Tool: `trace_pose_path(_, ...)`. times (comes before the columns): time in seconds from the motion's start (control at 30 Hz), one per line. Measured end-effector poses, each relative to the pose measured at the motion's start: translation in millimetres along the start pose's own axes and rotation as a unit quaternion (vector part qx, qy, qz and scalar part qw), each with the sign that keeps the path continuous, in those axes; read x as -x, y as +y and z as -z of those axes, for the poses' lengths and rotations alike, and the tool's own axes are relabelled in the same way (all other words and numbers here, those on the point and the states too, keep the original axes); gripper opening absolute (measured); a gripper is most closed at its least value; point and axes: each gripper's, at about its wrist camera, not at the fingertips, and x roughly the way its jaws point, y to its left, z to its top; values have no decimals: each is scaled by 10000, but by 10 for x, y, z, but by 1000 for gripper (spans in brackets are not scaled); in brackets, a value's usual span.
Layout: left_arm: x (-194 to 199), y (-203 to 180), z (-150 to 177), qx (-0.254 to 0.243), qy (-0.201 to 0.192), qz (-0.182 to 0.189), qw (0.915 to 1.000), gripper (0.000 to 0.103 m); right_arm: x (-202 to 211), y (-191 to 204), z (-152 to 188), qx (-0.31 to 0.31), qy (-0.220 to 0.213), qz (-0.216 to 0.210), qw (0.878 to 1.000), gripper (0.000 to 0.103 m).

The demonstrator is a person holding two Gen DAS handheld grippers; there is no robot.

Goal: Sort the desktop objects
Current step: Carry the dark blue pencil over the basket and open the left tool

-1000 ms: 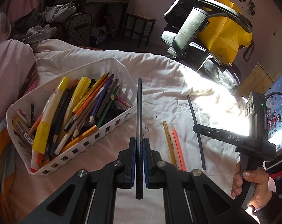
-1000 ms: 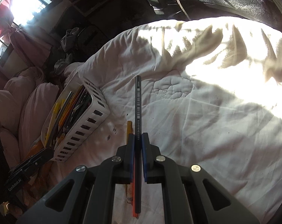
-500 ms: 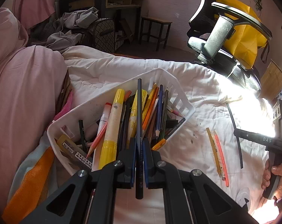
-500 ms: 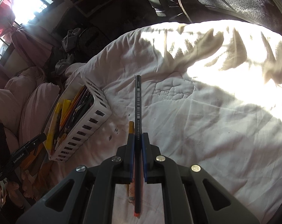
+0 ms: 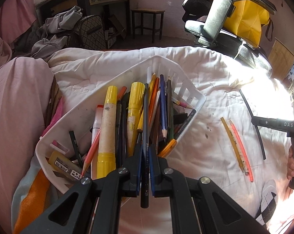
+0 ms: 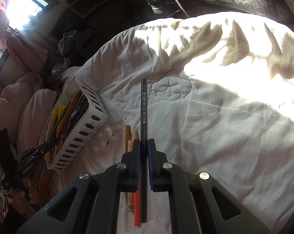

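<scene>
A: L gripper point(image 5: 145, 162), jaws?
B: Pinched tight on a dark drawing pencil point(image 5: 146, 128), blue pads either side. Pencil runs straight out along the fingers, tip end over the white slotted basket point(image 5: 197, 95).
A: Basket contents?
B: Packed. Two fat yellow markers point(image 5: 108, 128), orange pencil point(image 5: 91, 152), blue pencil point(image 5: 162, 105), assorted others, a small labelled box at the near corner. Basket sits on a white quilt point(image 5: 215, 72), pink bedding point(image 5: 16, 97) to its left.
A: R gripper point(image 6: 144, 152)?
B: Also clamped, narrow, on a second black pencil point(image 6: 143, 105) w/ a barcode strip printed on it. Pencil points out over bare quilt, well clear of the basket, which shows at left in that view.
A: Loose items?
B: A yellow stick point(image 5: 231, 138) and an orange-red stick point(image 5: 242, 152) lie side by side on the quilt, right of the basket. In the R view they sit directly under the R fingers. Can't tell if touching each other.
A: Person?
B: A hand point(image 5: 293, 163) on the R gripper's handle, right edge of L view. Office chair w/ yellow bag point(image 5: 248, 13) beyond the bed.
</scene>
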Motion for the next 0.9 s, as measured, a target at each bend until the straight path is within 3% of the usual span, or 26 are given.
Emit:
trace_pose_path(0.3, -119, 37, 11, -154, 188, -102, 9997, 8, -18, 35, 11, 45, 54, -39, 10000, 8)
trace_pose_path(0.6, -126, 190, -21, 221, 271, 39, 9994, 12, 6, 37, 6, 26, 15, -78, 10000, 8)
trace_pose_path(0.9, -120, 189, -9, 198, 264, 36, 9995, 12, 8, 25, 7, 22, 22, -68, 10000, 8)
